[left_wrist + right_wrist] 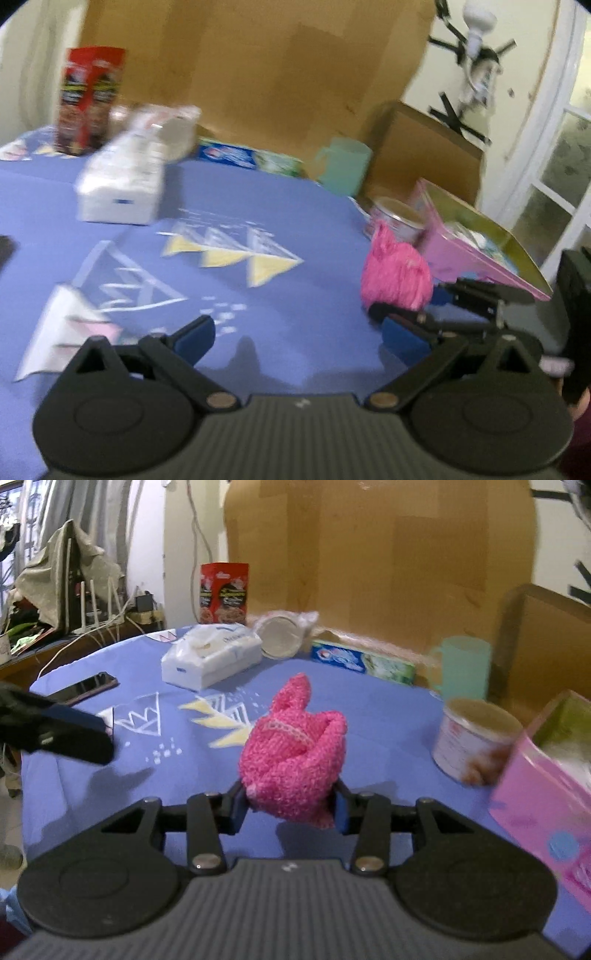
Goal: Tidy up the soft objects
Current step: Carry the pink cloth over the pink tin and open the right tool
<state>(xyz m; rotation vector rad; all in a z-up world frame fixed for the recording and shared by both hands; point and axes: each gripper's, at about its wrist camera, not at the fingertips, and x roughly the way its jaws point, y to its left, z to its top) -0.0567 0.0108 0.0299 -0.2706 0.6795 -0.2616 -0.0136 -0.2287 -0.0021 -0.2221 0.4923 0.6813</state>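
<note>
A pink knitted soft item (291, 753) sits between the blue pads of my right gripper (290, 810), which is shut on it and holds it a little above the blue tablecloth (388, 731). From the left wrist the same pink item (395, 273) shows at the right, with one finger (480, 295) of the right gripper behind it. My left gripper (297, 326) is open with nothing between its pads, low over the cloth. One of its fingers (74, 734) reaches in from the left edge of the right wrist view.
An open pink box (535, 794) lies at the right beside a tin can (476, 734). A tissue pack (210, 657), red carton (223, 592), toothpaste box (362, 661), green cup (461, 668) and phone (88, 688) stand farther back. Cardboard lines the rear.
</note>
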